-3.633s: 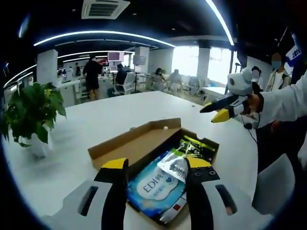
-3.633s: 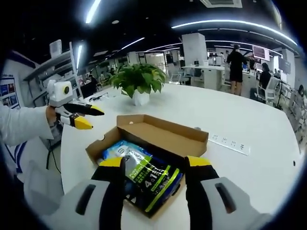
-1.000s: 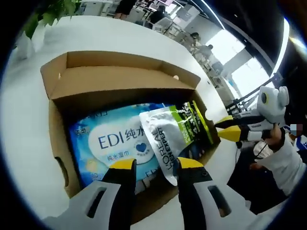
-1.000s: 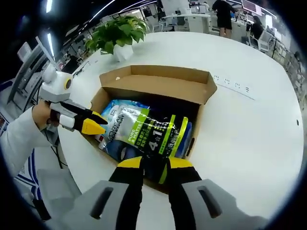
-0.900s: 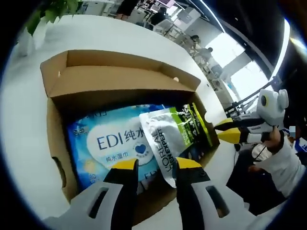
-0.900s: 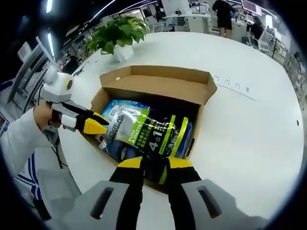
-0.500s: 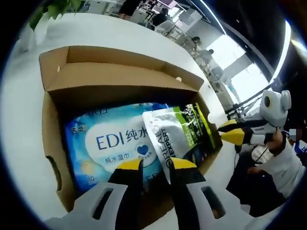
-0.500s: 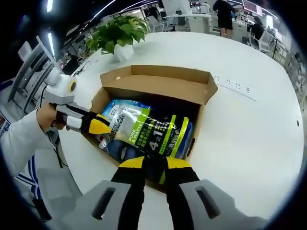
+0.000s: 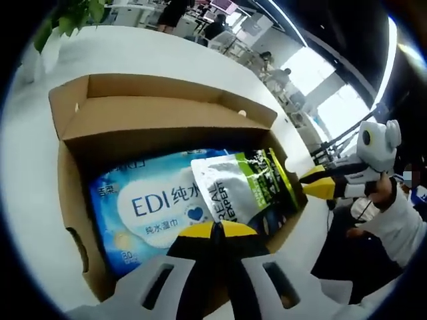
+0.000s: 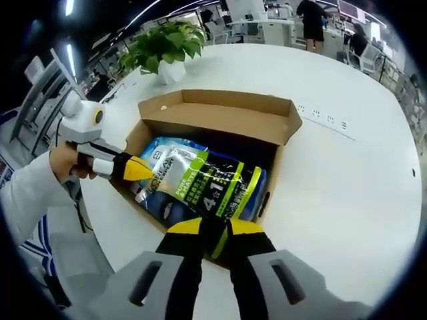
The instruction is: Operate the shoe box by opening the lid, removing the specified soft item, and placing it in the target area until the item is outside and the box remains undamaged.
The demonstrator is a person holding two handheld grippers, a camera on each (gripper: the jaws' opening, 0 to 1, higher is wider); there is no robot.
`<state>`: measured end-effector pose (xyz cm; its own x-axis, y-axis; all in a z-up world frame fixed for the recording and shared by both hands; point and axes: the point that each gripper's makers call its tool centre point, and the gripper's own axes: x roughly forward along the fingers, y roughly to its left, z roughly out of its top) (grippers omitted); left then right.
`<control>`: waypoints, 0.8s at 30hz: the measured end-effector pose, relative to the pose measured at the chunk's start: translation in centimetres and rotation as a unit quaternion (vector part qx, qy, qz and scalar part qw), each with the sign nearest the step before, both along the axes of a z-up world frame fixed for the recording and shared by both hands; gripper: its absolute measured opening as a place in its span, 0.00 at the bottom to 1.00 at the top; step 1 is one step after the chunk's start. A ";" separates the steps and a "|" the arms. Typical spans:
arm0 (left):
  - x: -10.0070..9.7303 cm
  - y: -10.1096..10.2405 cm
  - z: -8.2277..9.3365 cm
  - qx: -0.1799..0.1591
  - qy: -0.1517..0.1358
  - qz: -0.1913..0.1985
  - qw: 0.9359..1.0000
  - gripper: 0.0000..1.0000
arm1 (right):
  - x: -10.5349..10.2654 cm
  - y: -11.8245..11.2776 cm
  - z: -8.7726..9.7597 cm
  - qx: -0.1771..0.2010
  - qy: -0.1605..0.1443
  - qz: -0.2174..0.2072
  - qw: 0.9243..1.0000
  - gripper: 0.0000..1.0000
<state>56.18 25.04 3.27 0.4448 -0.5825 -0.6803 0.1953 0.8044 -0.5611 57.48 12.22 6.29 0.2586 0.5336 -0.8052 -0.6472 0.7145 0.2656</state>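
I read "EDI" in big blue letters on the blue wipes pack (image 9: 143, 210). The silver-and-green pouch (image 9: 230, 190) says "REAL EXPERT", and in my right gripper view it carries "4.1" (image 10: 215, 200).

Shoe box (image 9: 163, 120): plain brown corrugated cardboard, matt, raw edges at flaps. Wet-wipes pack (image 9: 143, 207): soft blue-and-white plastic film, glossy, slightly wrinkled. Silver-and-green pouch (image 10: 203, 180): shiny foil-like plastic, crinkled, catching glare. Table (image 10: 360, 180): smooth white top, faint sheen. Left gripper (image 9: 215, 230), right gripper (image 10: 212, 227): matt grey plastic bodies, yellow tips over black.
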 end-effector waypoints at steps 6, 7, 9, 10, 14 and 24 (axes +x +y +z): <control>-0.2 0.6 0.1 0.010 -0.004 -0.003 1.000 0.00 | 0.0 0.2 -0.3 -0.002 0.003 -0.001 1.000 0.11; -0.2 0.7 0.1 0.011 -0.003 -0.002 1.000 0.00 | 0.0 0.3 -0.4 -0.003 0.003 0.000 1.000 0.11; -0.3 1.0 0.1 0.013 -0.003 -0.002 1.000 0.00 | 0.0 0.4 -0.6 -0.004 0.005 0.000 1.000 0.11; -0.3 1.1 0.1 0.014 -0.003 -0.002 1.000 0.00 | 0.0 0.4 -0.7 -0.004 0.005 0.000 1.000 0.11; -0.6 1.5 0.0 0.017 -0.001 -0.001 1.000 0.00 | 0.1 0.7 -1.1 -0.007 0.008 -0.003 1.000 0.11; -0.6 1.7 0.0 0.020 -0.002 -0.001 1.000 0.00 | 0.6 1.1 -2.5 -0.015 0.020 -0.014 1.000 0.10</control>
<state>55.53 26.77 3.27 0.4459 -0.5552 -0.7021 0.1985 0.8262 -0.5273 58.09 13.30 3.84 0.2405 0.5026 -0.8304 -0.6157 0.7404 0.2698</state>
